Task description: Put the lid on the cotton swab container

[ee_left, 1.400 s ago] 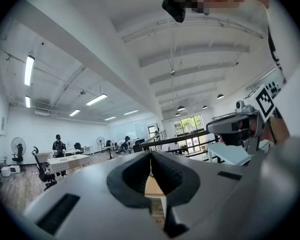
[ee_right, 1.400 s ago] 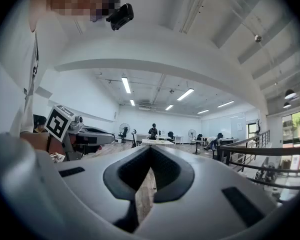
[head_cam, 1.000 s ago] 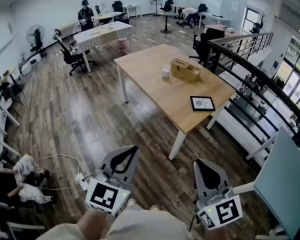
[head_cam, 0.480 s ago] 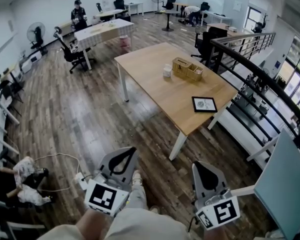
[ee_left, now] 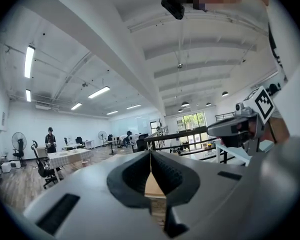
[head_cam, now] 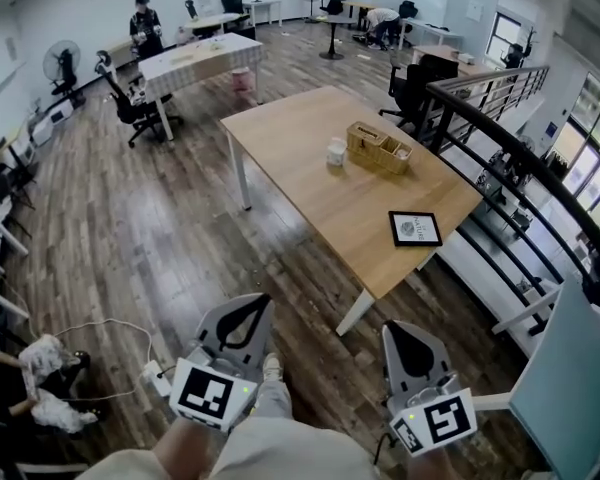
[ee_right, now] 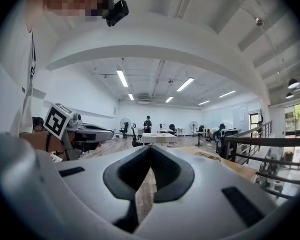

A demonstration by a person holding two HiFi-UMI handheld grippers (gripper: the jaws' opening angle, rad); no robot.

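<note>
Both grippers hang low over the person's knees, well short of the table. The left gripper (head_cam: 248,306) is grey moulded plastic with a black rubbery lining; in the left gripper view (ee_left: 150,155) its jaws are pressed tip to tip with nothing between them. Same story for the right gripper (head_cam: 408,333): in the right gripper view (ee_right: 151,151) its padded jaws meet in a tight seam, empty. Each carries a white cube printed with black square markers.

Ahead stands the table (head_cam: 320,203), a long pale wooden top on white legs, set at an angle. On its far half sits the cotton swab container (head_cam: 335,152), a small white round pot, too small here to tell whether a lid is on it. Just beside it, to the right, is a woven basket (head_cam: 378,147), rectangular and straw-coloured. Nearer, by the table's right edge, a black-framed picture (head_cam: 415,229) lies flat, well apart from the pot.

The floor (head_cam: 170,228) is dark wood planking, open between the grippers and the table. A white cable (head_cam: 100,320) trails across it at the left. A dark metal railing (head_cam: 500,143) curves along the right. Farther back there is a table with a checked cloth (head_cam: 195,58), a person (head_cam: 142,23) standing behind it, and black office chairs (head_cam: 130,108).
</note>
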